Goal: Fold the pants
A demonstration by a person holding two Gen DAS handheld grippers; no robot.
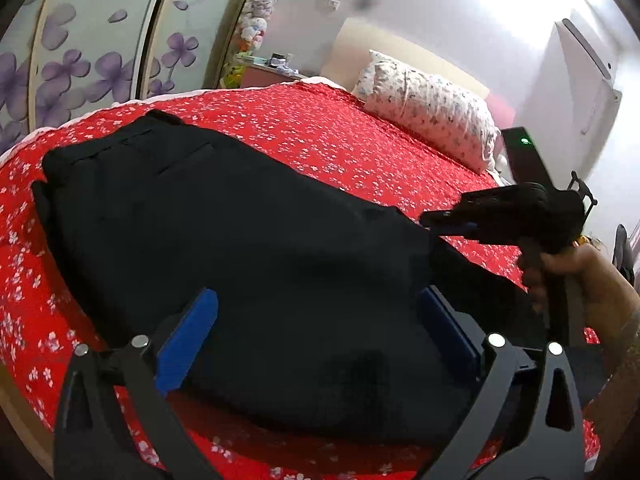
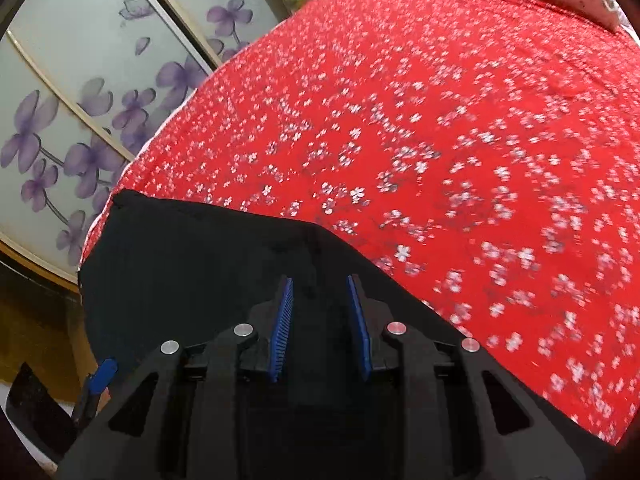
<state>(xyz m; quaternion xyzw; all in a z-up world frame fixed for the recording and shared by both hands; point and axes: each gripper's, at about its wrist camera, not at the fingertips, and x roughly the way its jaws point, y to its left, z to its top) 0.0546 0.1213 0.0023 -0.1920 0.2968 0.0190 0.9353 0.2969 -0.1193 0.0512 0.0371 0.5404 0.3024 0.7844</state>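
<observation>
Black pants [image 1: 224, 236] lie folded lengthwise on the red flowered bedspread [image 1: 320, 136], waistband at the far left. My left gripper [image 1: 320, 312] is open, its blue pads wide apart, just above the near end of the pants. My right gripper [image 1: 444, 222] shows in the left wrist view at the pants' right edge, held by a hand. In the right wrist view the right gripper [image 2: 320, 320] is open with a moderate gap, over the black pants [image 2: 192, 256]; nothing is between its pads.
A flowered pillow [image 1: 432, 108] lies at the bed's head. Wardrobe doors with purple flowers [image 1: 80, 64] stand to the left. A pink nightstand [image 1: 268, 74] stands beyond the bed. The wooden bed edge [image 2: 48, 320] and floor lie at the left.
</observation>
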